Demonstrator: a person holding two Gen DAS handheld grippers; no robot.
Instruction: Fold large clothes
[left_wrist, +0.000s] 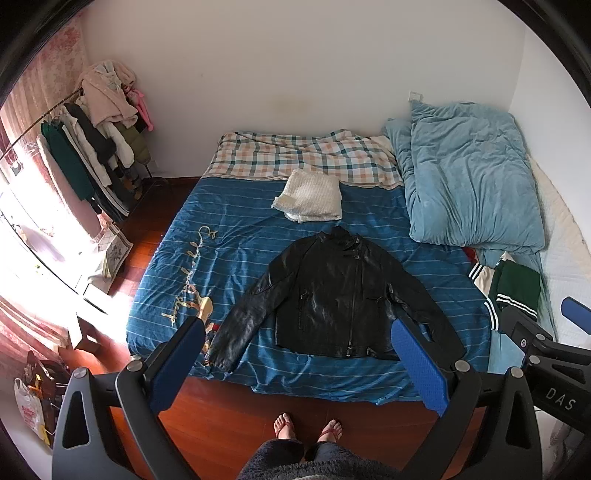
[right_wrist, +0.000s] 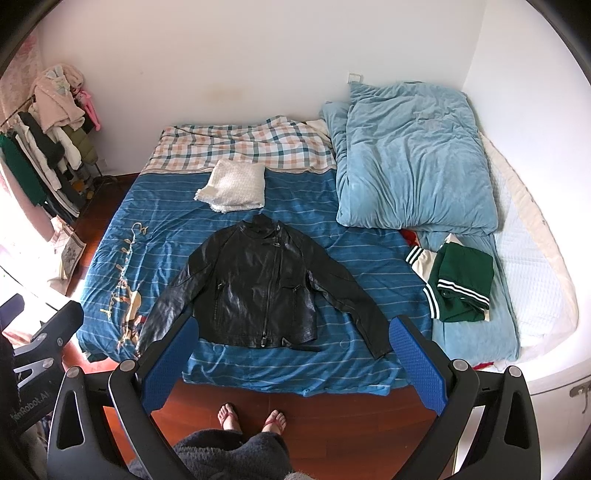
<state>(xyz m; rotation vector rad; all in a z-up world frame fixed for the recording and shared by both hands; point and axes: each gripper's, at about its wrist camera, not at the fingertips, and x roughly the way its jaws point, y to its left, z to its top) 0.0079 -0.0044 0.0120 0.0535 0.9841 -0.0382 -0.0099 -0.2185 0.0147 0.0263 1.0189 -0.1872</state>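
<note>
A black leather jacket (left_wrist: 332, 295) lies flat, front up, sleeves spread, on the blue striped bedspread (left_wrist: 236, 221); it also shows in the right wrist view (right_wrist: 255, 288). My left gripper (left_wrist: 297, 332) is open and empty, held high above the bed's near edge. My right gripper (right_wrist: 293, 332) is open and empty, likewise held high above the near edge. Its body shows at the right of the left wrist view (left_wrist: 543, 347). Neither gripper touches the jacket.
A folded white knit (right_wrist: 232, 192) lies beyond the jacket's collar. A green and white striped garment (right_wrist: 458, 284) lies at the right. A light blue duvet (right_wrist: 413, 155) is piled at the back right. A clothes rack (left_wrist: 92, 147) stands at the left. The person's feet (right_wrist: 251, 417) stand on the wooden floor.
</note>
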